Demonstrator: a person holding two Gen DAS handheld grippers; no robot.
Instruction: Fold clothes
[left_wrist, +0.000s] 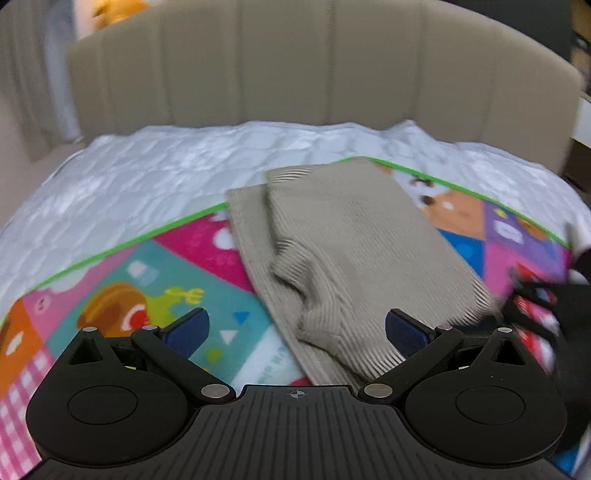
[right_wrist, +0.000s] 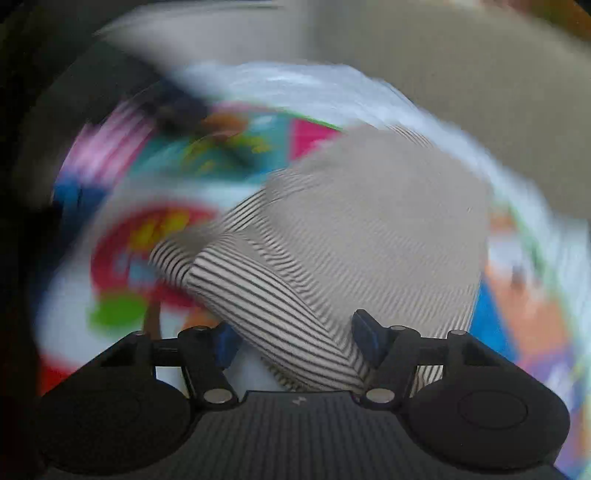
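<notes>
A beige ribbed garment (left_wrist: 354, 251) lies folded on a colourful cartoon mat (left_wrist: 147, 280), a rumpled sleeve part on top at its near left. My left gripper (left_wrist: 297, 332) hovers above the garment's near end, open wide, with nothing pinched between its blue pads (left_wrist: 186, 330). In the blurred right wrist view a raised fold of the same garment (right_wrist: 295, 295) runs between the fingers of my right gripper (right_wrist: 295, 341). The right pad (right_wrist: 364, 338) touches the cloth, while the left pad sits just off the fold's edge.
The mat lies on a white quilted bed cover (left_wrist: 155, 170), with a beige padded headboard (left_wrist: 295, 66) behind. A black blurred shape (left_wrist: 550, 306) sits at the right edge by the garment's near corner. Curtains hang at the far left.
</notes>
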